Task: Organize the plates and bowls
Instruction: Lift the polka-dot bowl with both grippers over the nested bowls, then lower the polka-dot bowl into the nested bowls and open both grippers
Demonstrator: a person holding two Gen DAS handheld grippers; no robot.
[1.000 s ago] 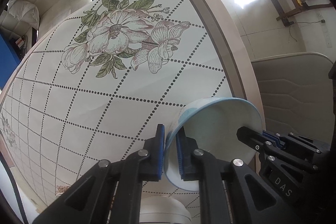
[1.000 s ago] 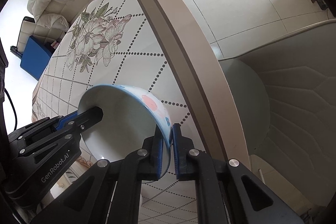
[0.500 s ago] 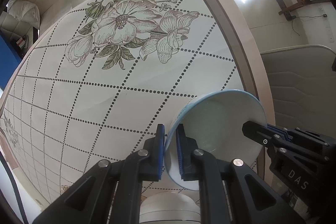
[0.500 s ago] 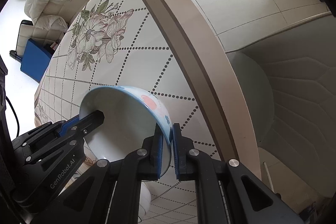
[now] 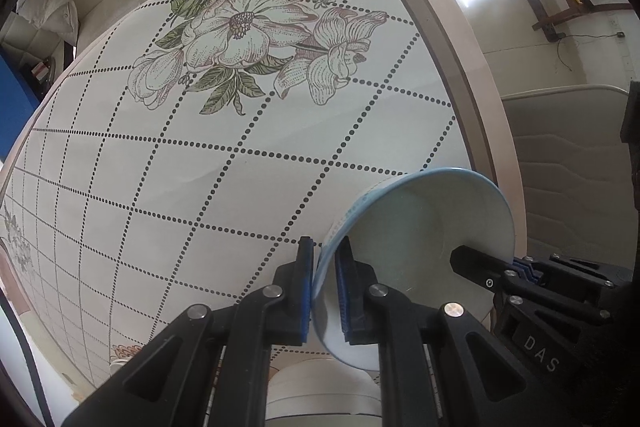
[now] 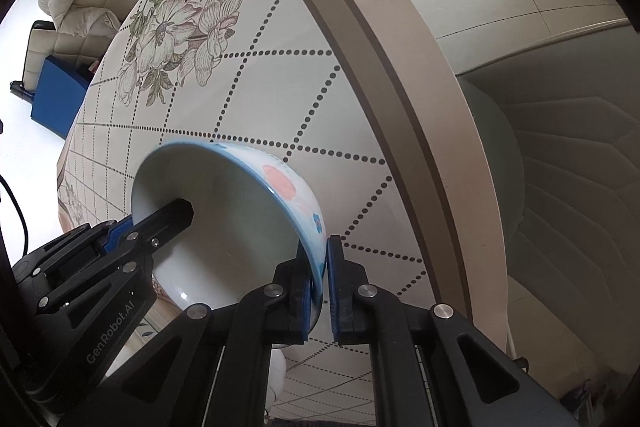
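We are over a round table whose cloth carries dotted diamond lines and a printed flower, with pale floor tiles and a padded chair beyond its edge. Our left gripper is clamped on one side of the bowl, one blue pad outside the wall and one inside. Our right gripper pinches the opposite rim the same way, so each wrist view shows the other tool reaching into the bowl. We judge the two-sided hold is there to keep a smooth, fairly deep bowl from swinging or slipping while it hangs in the air above the table, near its edge. The bowl is white inside with a thin blue rim, and its outside shows a pink blot and small blue flowers (seen best from the right wrist). Just below it sits a white rounded piece, perhaps another bowl, which may be the stack we are aiming for.
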